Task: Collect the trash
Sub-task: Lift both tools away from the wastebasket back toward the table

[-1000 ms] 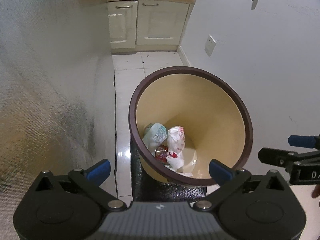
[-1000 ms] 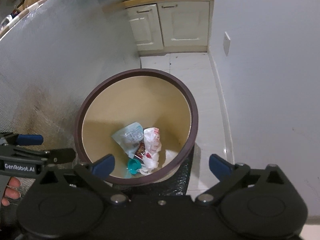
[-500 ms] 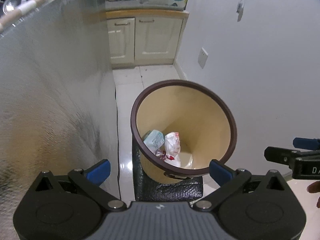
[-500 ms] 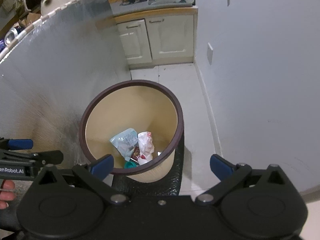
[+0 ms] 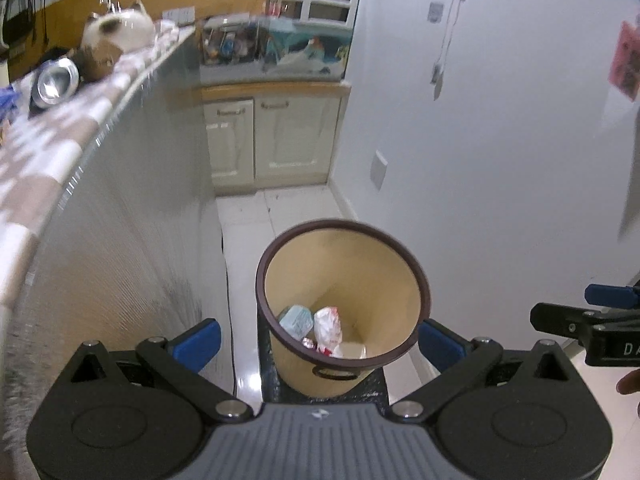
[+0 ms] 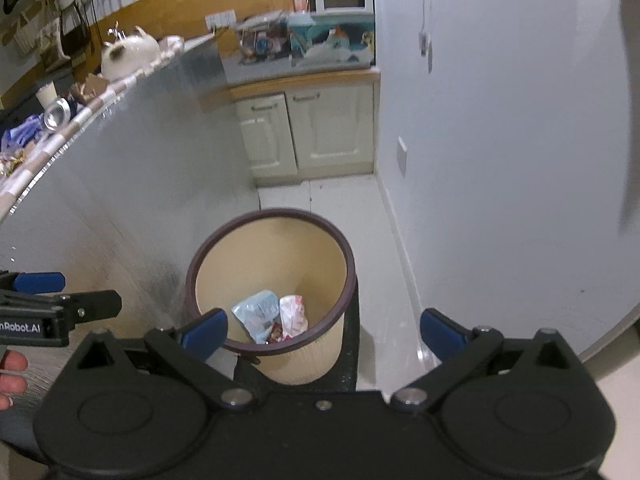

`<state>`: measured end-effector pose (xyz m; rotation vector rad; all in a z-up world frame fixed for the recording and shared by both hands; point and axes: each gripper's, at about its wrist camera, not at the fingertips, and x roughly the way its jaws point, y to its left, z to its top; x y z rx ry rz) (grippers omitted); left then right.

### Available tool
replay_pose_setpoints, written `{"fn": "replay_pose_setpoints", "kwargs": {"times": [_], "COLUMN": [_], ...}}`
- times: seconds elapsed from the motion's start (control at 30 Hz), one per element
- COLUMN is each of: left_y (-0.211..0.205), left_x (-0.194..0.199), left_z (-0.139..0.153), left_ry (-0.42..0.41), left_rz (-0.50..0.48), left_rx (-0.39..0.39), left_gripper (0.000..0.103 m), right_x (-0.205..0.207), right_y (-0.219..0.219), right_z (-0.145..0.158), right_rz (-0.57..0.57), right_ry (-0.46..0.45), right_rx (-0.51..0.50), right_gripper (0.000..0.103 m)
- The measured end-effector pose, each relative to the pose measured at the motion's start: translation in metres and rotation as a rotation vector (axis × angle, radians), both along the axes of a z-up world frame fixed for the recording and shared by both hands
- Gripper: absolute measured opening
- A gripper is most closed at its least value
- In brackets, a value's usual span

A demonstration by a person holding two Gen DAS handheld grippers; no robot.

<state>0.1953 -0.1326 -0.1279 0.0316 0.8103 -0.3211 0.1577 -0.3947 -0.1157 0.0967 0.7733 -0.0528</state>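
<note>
Both hand-held grippers hang high above the floor, tilted down toward a tan waste bin (image 5: 344, 300) with a dark brown rim, which sits low in the centre of each wrist view on white floor tiles (image 5: 256, 216).

The left gripper (image 5: 318, 340) has its blue-tipped fingers (image 5: 196, 338) spread wide with nothing between them; the bin shows in the gap. The right gripper (image 6: 322, 330) is likewise spread and empty, its tips to either side of the bin's near rim in the picture.

Each tool also shows in the other's view: the right one at the right edge of the left view, the left one at the left edge of the right view, with bare fingertips (image 6: 10, 372) of a hand beneath it.

Inside the bin lie a light-blue wrapper (image 6: 258, 312), a crumpled white-and-red wrapper (image 6: 294, 314) and a small red scrap (image 5: 308, 343).

A silver-faced counter (image 6: 132, 184) fills the left side, cream cabinets (image 6: 312, 132) the upper centre.
</note>
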Motion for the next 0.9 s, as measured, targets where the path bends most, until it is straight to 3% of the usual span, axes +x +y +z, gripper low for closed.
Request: {"fn": "replay_pose_setpoints", "kwargs": {"times": [0.53, 0.9], "left_y": [0.026, 0.081], "left_x": [-0.055, -0.074], "left_z": [0.073, 0.114], "left_ry": [-0.208, -0.340], "left_rz": [-0.032, 0.038], "left_rx": [-0.052, -0.040], "left_gripper": [0.103, 0.103], "right_x": [-0.059, -0.066], "right_y": [0.025, 0.074], "right_z": [0.074, 0.113], "right_rz": [0.000, 0.098], "right_ry": [-0.223, -0.369], "right_rx": [-0.046, -0.055], "right_gripper": [0.103, 0.103]}}
